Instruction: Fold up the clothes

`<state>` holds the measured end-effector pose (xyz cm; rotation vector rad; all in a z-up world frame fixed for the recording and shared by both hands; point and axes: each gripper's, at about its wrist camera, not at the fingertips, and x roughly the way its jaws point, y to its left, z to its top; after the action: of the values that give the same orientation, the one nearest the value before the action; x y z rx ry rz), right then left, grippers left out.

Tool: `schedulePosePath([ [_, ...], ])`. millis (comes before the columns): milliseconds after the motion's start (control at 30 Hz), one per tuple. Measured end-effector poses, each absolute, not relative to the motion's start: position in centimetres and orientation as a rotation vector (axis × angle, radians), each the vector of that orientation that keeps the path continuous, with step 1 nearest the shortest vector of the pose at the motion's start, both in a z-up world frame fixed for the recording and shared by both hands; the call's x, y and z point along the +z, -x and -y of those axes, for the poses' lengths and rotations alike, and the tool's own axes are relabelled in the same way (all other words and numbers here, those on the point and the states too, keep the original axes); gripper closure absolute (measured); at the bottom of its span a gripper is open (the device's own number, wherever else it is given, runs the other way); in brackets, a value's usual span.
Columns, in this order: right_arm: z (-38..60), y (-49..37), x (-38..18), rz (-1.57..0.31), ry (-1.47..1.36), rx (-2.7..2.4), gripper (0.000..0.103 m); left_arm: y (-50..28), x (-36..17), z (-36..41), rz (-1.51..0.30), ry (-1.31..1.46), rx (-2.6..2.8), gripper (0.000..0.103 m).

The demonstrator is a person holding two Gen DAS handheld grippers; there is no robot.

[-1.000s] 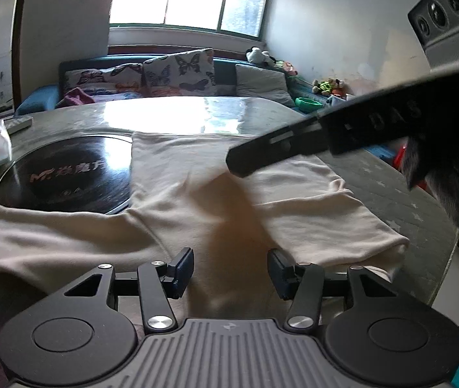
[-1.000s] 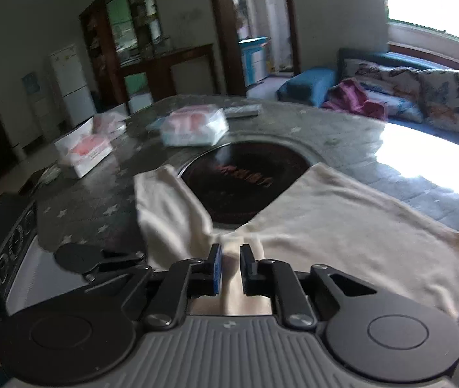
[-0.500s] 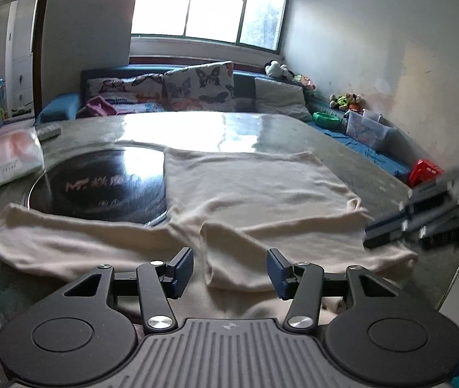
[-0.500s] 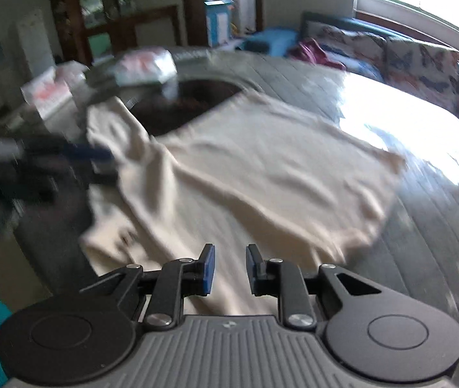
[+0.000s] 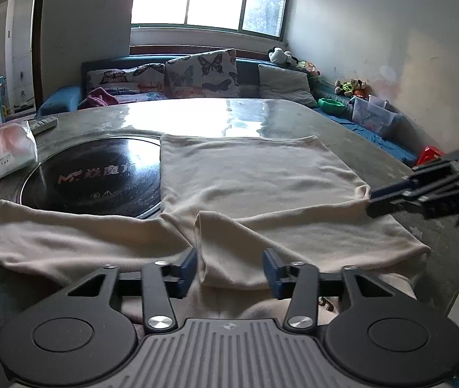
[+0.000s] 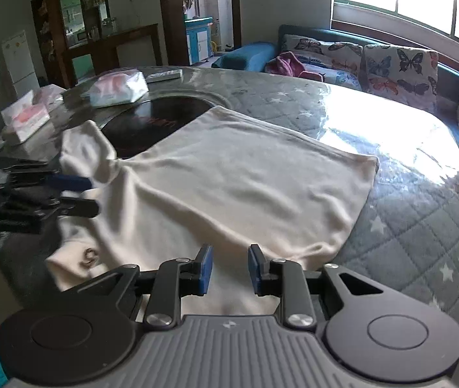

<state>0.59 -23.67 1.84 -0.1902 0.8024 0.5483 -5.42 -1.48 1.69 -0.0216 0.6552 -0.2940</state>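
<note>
Faintly, "MF" logo on black cooktop (image 5: 93,177), cream garment (image 5: 255,174) overlapping

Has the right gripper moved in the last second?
Yes. The right gripper, a second ago over the cream shirt, now sits at the shirt's right edge and has opened.

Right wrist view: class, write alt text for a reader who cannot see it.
A cream garment lies spread on a quilted grey table, partly covering a round black plate. The open right gripper hovers over its near edge, and the left gripper reaches in from the left. Tissue packs sit behind.
</note>
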Motion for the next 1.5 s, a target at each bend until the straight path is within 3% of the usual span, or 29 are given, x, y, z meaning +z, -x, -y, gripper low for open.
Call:
schedulePosePath([
  [67, 23.8, -1.1, 1.2, -0.812, 0.191, 0.535, 0.079, 5.4, 1.5, 1.5, -0.660, 0.016, -0.288, 0.072],
  [167, 24.0, -1.5, 0.2, -0.826, 0.190, 0.519, 0.079, 5.3, 1.3, 1.3, -0.665, 0.017, -0.262, 0.096],
  [300, 24.1, -1.4, 0.2, -0.825, 0.198, 0.520, 0.079, 5.9, 1.8, 0.5, -0.660, 0.019, -0.250, 0.101],
  [967, 20.5, -1.2, 1.2, -0.792, 0.241, 0.620, 0.069, 2.4, 2.0, 2.5, -0.650, 0.050, -0.304, 0.094],
  [1333, 16.4, -1.6, 1.4, -0.773, 0.281, 0.731, 0.069, 3.3, 2.2, -1.1, -0.649, 0.113, -0.227, 0.091],
  [1433, 14.8, -1.6, 1.3, -0.765, 0.296, 0.771, 0.069, 3.6, 2.4, -3.4, -0.644, 0.132, -0.135, 0.086],
  [1500, 13.7, -1.4, 1.1, -0.761, 0.307, 0.805, 0.069, 3.7, 2.6, -4.8, -0.643, 0.142, -0.074, 0.074],
])
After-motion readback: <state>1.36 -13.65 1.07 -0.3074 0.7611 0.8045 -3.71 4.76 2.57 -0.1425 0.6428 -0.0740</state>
